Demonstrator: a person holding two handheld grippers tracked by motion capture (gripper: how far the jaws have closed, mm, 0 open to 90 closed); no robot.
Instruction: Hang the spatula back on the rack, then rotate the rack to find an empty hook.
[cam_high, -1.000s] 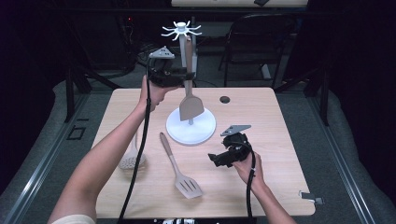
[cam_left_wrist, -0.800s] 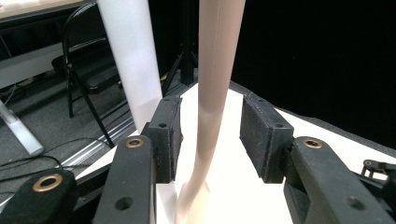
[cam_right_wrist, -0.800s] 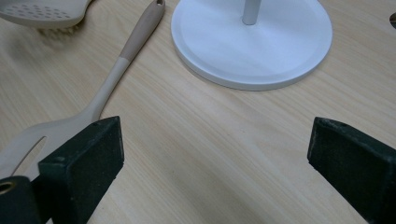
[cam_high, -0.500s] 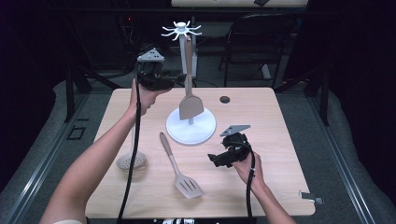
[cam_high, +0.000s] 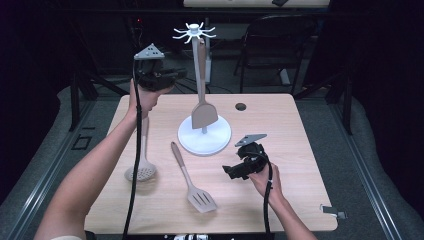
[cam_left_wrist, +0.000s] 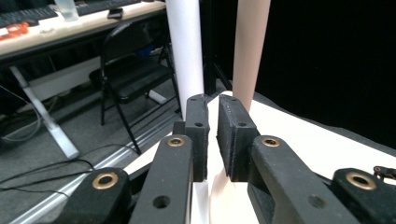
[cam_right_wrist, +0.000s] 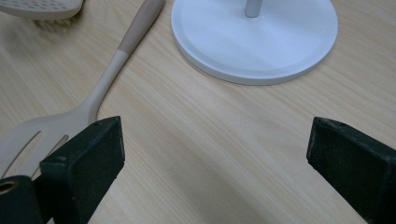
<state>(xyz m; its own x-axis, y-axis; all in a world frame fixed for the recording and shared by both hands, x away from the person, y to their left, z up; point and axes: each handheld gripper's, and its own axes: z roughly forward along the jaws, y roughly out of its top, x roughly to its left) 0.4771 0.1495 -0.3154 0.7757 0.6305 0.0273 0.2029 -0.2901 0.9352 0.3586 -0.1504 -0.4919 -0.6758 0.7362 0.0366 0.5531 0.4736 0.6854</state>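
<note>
A white utensil stand (cam_high: 204, 141) rises mid-table, and a beige spatula (cam_high: 204, 114) hangs from its hooked top (cam_high: 193, 33). My left gripper (cam_high: 172, 76) is raised just left of the stand's pole (cam_left_wrist: 184, 46) and the spatula's handle (cam_left_wrist: 250, 46). Its jaws hold nothing and stand a narrow gap apart. A slotted spatula (cam_high: 192, 181) and a skimmer (cam_high: 142, 161) lie flat on the table. My right gripper (cam_high: 231, 173) rests low on the table, wide open and empty. It faces the slotted spatula (cam_right_wrist: 93, 102) and the stand's base (cam_right_wrist: 254, 37).
A small dark disc (cam_high: 241, 106) sits on the wooden table (cam_high: 300, 200) behind the stand. A folding chair (cam_high: 280, 40) stands beyond the far edge. The skimmer's bowl (cam_right_wrist: 42, 7) lies just past the slotted spatula.
My left gripper has drawn back to the left, away from the hanging spatula's handle. The forearm has swung off the skimmer, which is now in plain sight. The right gripper has not moved.
</note>
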